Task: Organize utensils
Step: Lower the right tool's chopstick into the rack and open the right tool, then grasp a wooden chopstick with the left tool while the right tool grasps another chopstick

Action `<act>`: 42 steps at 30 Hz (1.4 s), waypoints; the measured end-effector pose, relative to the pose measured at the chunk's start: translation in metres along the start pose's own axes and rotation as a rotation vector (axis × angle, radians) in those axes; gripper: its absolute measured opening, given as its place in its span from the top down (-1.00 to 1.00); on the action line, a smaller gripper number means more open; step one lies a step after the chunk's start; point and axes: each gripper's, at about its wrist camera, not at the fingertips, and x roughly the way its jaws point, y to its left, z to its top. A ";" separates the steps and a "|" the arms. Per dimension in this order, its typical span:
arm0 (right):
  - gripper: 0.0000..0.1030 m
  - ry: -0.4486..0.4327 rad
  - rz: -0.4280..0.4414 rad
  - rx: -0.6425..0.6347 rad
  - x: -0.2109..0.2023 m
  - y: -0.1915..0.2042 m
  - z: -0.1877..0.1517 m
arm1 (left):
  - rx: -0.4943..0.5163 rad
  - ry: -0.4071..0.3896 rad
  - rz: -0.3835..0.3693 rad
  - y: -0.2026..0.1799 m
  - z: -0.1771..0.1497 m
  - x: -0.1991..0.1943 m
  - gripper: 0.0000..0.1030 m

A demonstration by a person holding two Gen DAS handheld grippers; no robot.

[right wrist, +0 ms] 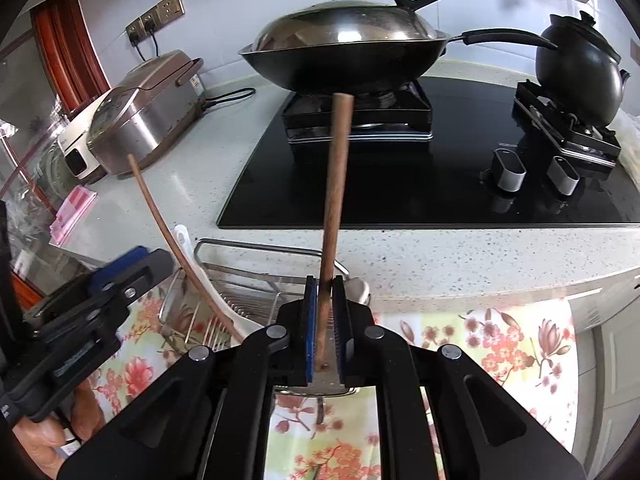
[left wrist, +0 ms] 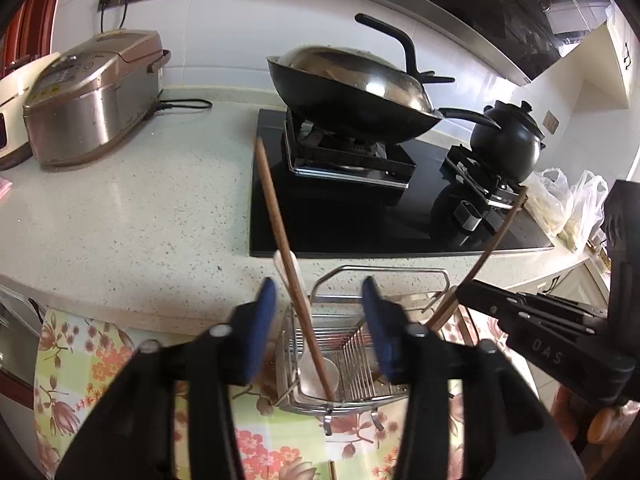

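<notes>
Right wrist view: your right gripper (right wrist: 326,312) is clamped on a wooden utensil handle (right wrist: 335,184) pointing to 12 o'clock, its lower end hidden between the pads. The wire utensil rack (right wrist: 240,276) sits at 9 o'clock, holding another wooden handle (right wrist: 160,216). Your left gripper (left wrist: 320,320) hangs wide apart over the rack (left wrist: 360,304), holding nothing.

Brown wooden utensil handle (right wrist: 334,208) upright between right fingers (right wrist: 310,320); wire rack (left wrist: 344,364) below, holding second wooden handle (left wrist: 288,256), white spoon (left wrist: 320,372).
</notes>
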 end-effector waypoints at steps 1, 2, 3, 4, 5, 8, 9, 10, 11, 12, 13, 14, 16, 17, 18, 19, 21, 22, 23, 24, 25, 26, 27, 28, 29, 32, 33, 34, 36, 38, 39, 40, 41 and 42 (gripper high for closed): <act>0.77 -0.008 -0.012 0.006 -0.002 -0.003 0.000 | -0.003 -0.002 0.001 0.001 0.000 -0.003 0.13; 0.74 -0.016 -0.018 0.015 -0.004 -0.006 0.001 | -0.010 -0.004 0.006 0.004 0.000 -0.005 0.13; 0.62 -0.024 -0.019 0.029 -0.008 -0.009 0.001 | -0.016 -0.006 0.012 0.006 0.000 -0.008 0.13; 0.34 -0.040 -0.016 0.041 -0.012 -0.014 0.001 | -0.025 -0.009 0.023 0.010 -0.001 -0.013 0.13; 0.14 -0.061 -0.012 0.055 -0.019 -0.019 0.000 | -0.032 -0.016 0.032 0.013 -0.002 -0.019 0.13; -0.36 -0.130 -0.037 0.060 -0.040 -0.032 -0.004 | -0.053 -0.053 0.036 0.025 -0.012 -0.041 0.13; -0.37 -0.146 -0.050 0.060 -0.048 -0.036 -0.007 | -0.054 -0.063 0.038 0.030 -0.018 -0.049 0.13; -0.39 -0.161 -0.060 0.065 -0.055 -0.040 -0.012 | -0.056 -0.067 0.038 0.033 -0.023 -0.055 0.13; -0.41 -0.180 -0.073 0.075 -0.064 -0.046 -0.019 | -0.060 -0.068 0.040 0.037 -0.031 -0.061 0.13; -0.45 -0.195 -0.086 0.083 -0.072 -0.052 -0.028 | -0.064 -0.068 0.042 0.041 -0.038 -0.066 0.13; -0.50 -0.206 -0.102 0.088 -0.078 -0.056 -0.039 | -0.063 -0.066 0.046 0.045 -0.048 -0.071 0.13; -0.50 -0.209 -0.115 0.086 -0.082 -0.059 -0.049 | -0.058 -0.060 0.052 0.048 -0.060 -0.075 0.13; -0.53 -0.209 -0.134 0.071 -0.088 -0.063 -0.078 | -0.061 -0.039 0.052 0.054 -0.083 -0.079 0.14; -0.54 -0.205 -0.139 0.070 -0.089 -0.064 -0.089 | -0.067 -0.029 0.051 0.057 -0.095 -0.081 0.15; -0.54 -0.199 -0.145 0.069 -0.090 -0.065 -0.104 | -0.075 -0.012 0.046 0.060 -0.111 -0.082 0.16; -0.55 -0.189 -0.153 0.065 -0.090 -0.065 -0.123 | -0.079 0.002 0.035 0.062 -0.123 -0.082 0.16; -0.55 -0.164 -0.153 0.060 -0.086 -0.063 -0.151 | -0.082 0.045 0.015 0.064 -0.150 -0.081 0.17; -0.56 -0.150 -0.147 0.062 -0.085 -0.062 -0.166 | -0.072 0.071 0.003 0.063 -0.162 -0.080 0.24; -0.56 -0.130 -0.132 0.074 -0.083 -0.062 -0.185 | -0.064 0.101 -0.004 0.061 -0.176 -0.079 0.32; -0.56 -0.119 -0.121 0.082 -0.081 -0.063 -0.196 | -0.061 0.119 -0.007 0.060 -0.184 -0.077 0.36; -0.56 -0.102 -0.106 0.090 -0.079 -0.063 -0.209 | -0.050 0.144 -0.017 0.056 -0.197 -0.076 0.47; -0.56 -0.083 -0.101 0.096 -0.076 -0.062 -0.223 | -0.037 0.159 -0.022 0.053 -0.207 -0.075 0.53; -0.58 -0.072 -0.104 0.100 -0.075 -0.061 -0.235 | -0.026 0.171 -0.023 0.050 -0.217 -0.075 0.54; -0.58 -0.064 -0.100 0.100 -0.074 -0.059 -0.243 | -0.016 0.187 -0.030 0.047 -0.224 -0.074 0.54; -0.59 -0.055 -0.088 0.100 -0.074 -0.056 -0.254 | -0.002 0.208 -0.039 0.043 -0.231 -0.072 0.54; -0.60 -0.028 -0.101 0.100 -0.073 -0.051 -0.275 | 0.044 0.247 -0.034 0.032 -0.247 -0.066 0.60; -0.60 -0.023 -0.107 0.094 -0.073 -0.049 -0.279 | 0.057 0.255 -0.034 0.029 -0.250 -0.063 0.61; -0.60 -0.019 -0.117 0.091 -0.072 -0.048 -0.283 | 0.067 0.269 -0.042 0.025 -0.254 -0.061 0.63; -0.60 -0.010 -0.120 0.092 -0.070 -0.047 -0.287 | 0.087 0.284 -0.049 0.018 -0.258 -0.057 0.64; -0.60 -0.003 -0.117 0.086 -0.068 -0.045 -0.289 | 0.099 0.291 -0.050 0.015 -0.259 -0.055 0.65; -0.60 -0.003 -0.118 0.086 -0.068 -0.046 -0.289 | 0.108 0.298 -0.048 0.012 -0.260 -0.054 0.66; -0.60 -0.003 -0.118 0.082 -0.068 -0.045 -0.289 | 0.115 0.305 -0.042 0.011 -0.260 -0.052 0.69; -0.60 -0.005 -0.117 0.077 -0.068 -0.044 -0.289 | 0.123 0.310 -0.031 0.010 -0.262 -0.050 0.71; -0.60 -0.006 -0.115 0.073 -0.068 -0.043 -0.289 | 0.130 0.309 -0.016 0.010 -0.262 -0.049 0.72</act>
